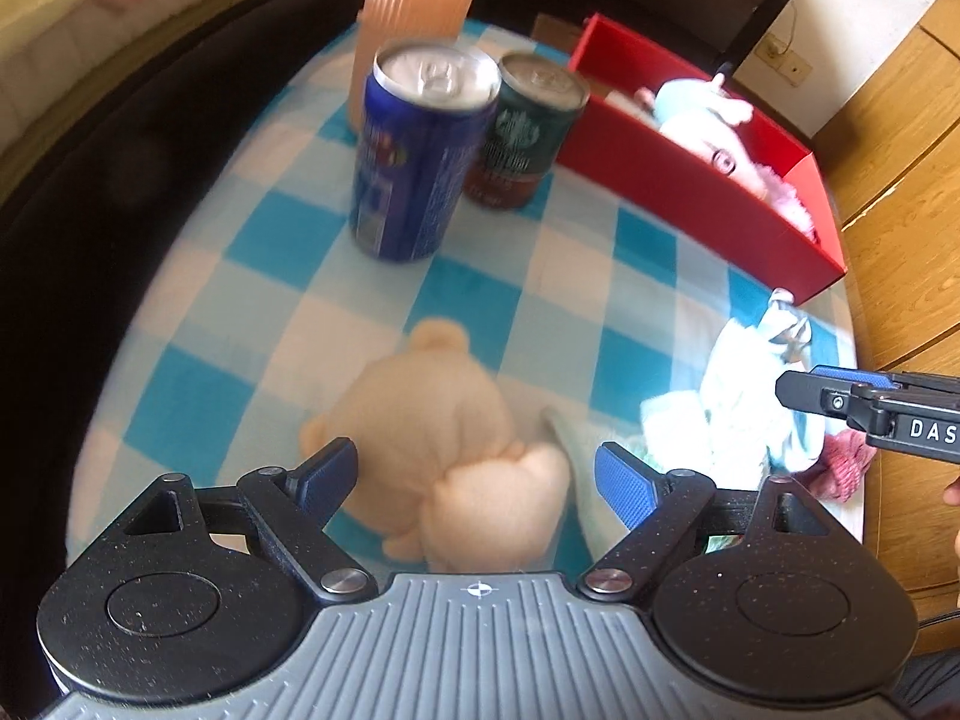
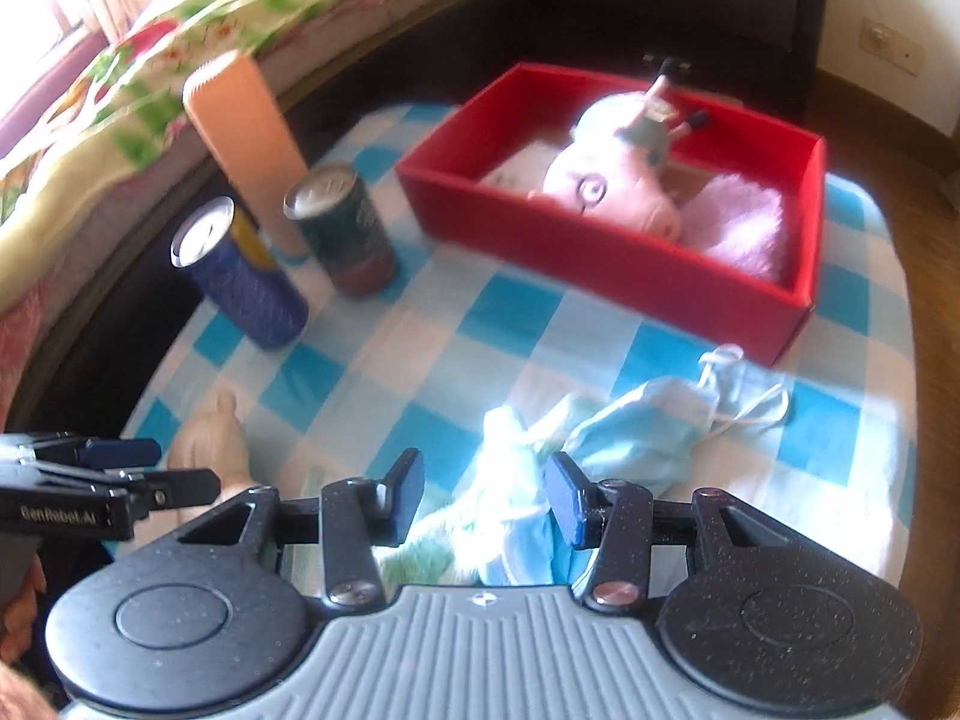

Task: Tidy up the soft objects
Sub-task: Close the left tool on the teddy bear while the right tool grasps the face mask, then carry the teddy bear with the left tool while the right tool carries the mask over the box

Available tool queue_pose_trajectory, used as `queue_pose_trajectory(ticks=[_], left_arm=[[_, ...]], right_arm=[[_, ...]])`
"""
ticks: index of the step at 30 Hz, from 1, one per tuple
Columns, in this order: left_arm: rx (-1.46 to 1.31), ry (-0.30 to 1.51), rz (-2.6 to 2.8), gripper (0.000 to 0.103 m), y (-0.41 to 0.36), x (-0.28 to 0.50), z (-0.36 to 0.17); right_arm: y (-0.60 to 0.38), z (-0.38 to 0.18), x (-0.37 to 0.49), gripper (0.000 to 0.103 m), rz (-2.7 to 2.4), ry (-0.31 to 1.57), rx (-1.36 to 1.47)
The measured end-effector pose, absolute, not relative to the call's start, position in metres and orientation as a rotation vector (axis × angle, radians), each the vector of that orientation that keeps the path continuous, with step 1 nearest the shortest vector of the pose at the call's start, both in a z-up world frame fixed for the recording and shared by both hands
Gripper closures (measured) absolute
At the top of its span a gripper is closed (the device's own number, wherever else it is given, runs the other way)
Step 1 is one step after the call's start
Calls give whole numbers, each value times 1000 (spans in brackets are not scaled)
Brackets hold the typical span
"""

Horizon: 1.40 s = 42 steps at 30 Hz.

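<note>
Blue-checked counter (image 1: 240, 276): left gripper (image 1: 477, 480) fingers wide, straddling cream plush bear (image 1: 432, 420) — right gripper (image 2: 486, 495) fingers narrow around pale bunched cloth (image 2: 510, 480), contact unclear — both likely bound for red box (image 2: 600, 258).

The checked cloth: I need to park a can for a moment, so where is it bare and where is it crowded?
The widest bare patch of the checked cloth lies between the blue can, the red box and the pale cloth pile. It is crowded at the near edge, around the beige plush bear, and inside the box, where the pink plush pig lies.

cans (image 1: 420, 150) crowd left, red box (image 2: 612, 264) ahead
</note>
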State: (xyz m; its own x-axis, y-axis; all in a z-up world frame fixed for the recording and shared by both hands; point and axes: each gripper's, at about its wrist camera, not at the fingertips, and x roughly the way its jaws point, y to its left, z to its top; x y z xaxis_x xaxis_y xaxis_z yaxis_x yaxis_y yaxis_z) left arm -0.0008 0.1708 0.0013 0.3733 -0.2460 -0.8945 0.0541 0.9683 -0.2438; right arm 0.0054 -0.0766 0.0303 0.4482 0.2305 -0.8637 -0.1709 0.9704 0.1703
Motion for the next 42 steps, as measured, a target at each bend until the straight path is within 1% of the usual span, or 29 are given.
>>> queue_pose_trajectory(ticks=[3, 5, 8, 13, 14, 16, 17, 18, 19, 22, 25, 27, 28, 29, 31, 34, 42], left_arm=[[-166, 1209, -168, 9, 163, 4, -12], [-159, 1219, -141, 6, 158, 9, -19], [-123, 1229, -107, 6, 153, 16, -28], [-102, 1277, -134, 7, 151, 14, -44], [-84, 1269, -139, 9, 149, 11, -45], [-47, 1247, -137, 19, 147, 7, -42], [-72, 1236, -155, 29, 148, 7, -40], [-113, 1237, -168, 30, 152, 7, -37], [-156, 1236, -182, 45, 157, 9, -36], [-265, 1253, -235, 46, 163, 11, -37], [-246, 1226, -272, 46, 159, 9, -31], [-255, 1209, -285, 46, 157, 10, -24], [-267, 1202, -290, 46, 158, 11, -21], [-276, 1196, -294, 46, 157, 11, -18], [-284, 1192, -301, 45, 155, 11, -16], [-319, 1199, -317, 42, 154, 14, -15], [-335, 1169, -371, 42, 137, 20, -4]], right_arm=[[-76, 29, 6, 80, 253, 1084, 61], [-77, 30, 7, 75, 247, 1077, 62], [-79, 31, 8, 72, 248, 1072, 62], [-91, 27, 12, 70, 219, 1086, 77], [-93, 25, 14, 68, 209, 1089, 75], [-98, 22, 17, 64, 183, 1093, 73], [-100, 20, 18, 63, 174, 1096, 75], [-101, 17, 20, 63, 168, 1102, 77], [-102, 14, 21, 63, 163, 1112, 82], [-104, -2, 27, 62, 166, 1172, 135], [-101, -14, 27, 63, 195, 1215, 162], [-98, -16, 26, 70, 209, 1219, 153], [-98, -17, 26, 78, 212, 1223, 164], [-100, -18, 26, 85, 214, 1227, 182], [-104, -18, 28, 91, 214, 1233, 199], [-110, -19, 29, 96, 220, 1244, 240], [-133, 21, 19, 98, 269, 1135, 355]])
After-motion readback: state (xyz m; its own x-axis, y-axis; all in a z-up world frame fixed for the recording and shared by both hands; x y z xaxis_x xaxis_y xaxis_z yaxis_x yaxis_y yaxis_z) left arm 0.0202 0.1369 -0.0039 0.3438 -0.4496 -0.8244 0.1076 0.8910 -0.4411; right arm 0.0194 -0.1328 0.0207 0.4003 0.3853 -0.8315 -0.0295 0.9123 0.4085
